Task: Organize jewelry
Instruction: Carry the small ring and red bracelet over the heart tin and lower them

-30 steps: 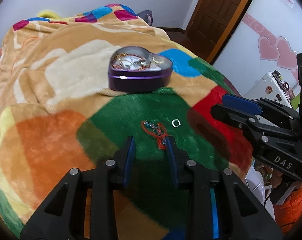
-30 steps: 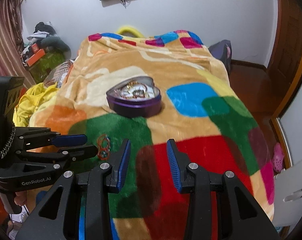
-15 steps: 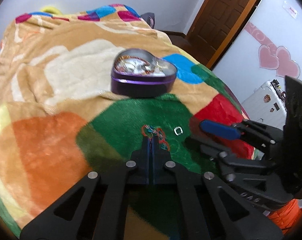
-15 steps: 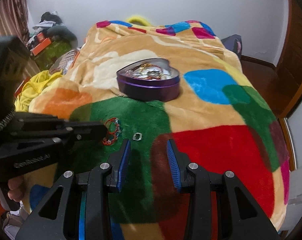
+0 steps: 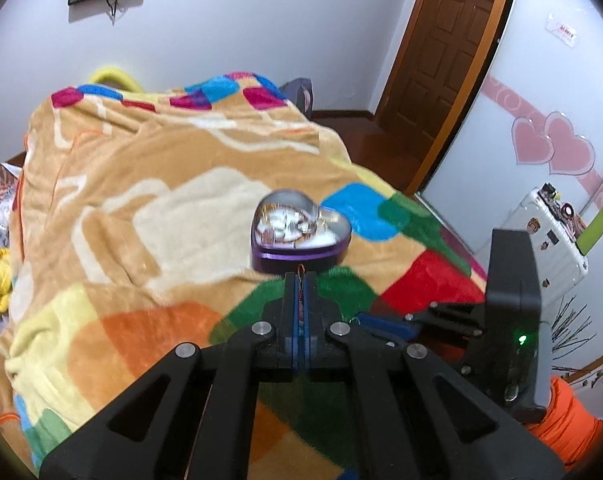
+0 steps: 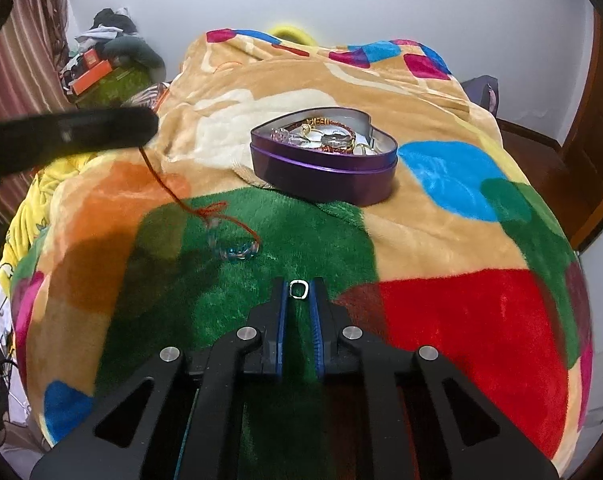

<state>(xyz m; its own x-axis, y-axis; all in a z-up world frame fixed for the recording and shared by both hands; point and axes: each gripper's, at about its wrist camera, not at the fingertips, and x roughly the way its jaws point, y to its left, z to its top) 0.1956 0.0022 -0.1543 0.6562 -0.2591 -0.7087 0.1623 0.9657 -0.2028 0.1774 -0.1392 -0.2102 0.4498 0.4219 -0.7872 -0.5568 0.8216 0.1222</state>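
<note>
**Jewelry status: tin open, bracelet half in the air, ring on the bed**

The purple heart-shaped tin (image 6: 323, 172) sits lid-off on the tan part of the blanket, already loaded with a jumble of bracelets and rings, gold and red bits mostly. The red cord bracelet (image 6: 205, 210) with clear blue beads is strung out: one end of the cord is pinched up high, the cord slants down, and the beaded loop rests on the green patch, well in front of the tin. From the left wrist view you only see a sliver of red cord (image 5: 300, 280). The small silver ring (image 6: 298, 290) lies flat on the green patch, right of the beads.
</note>
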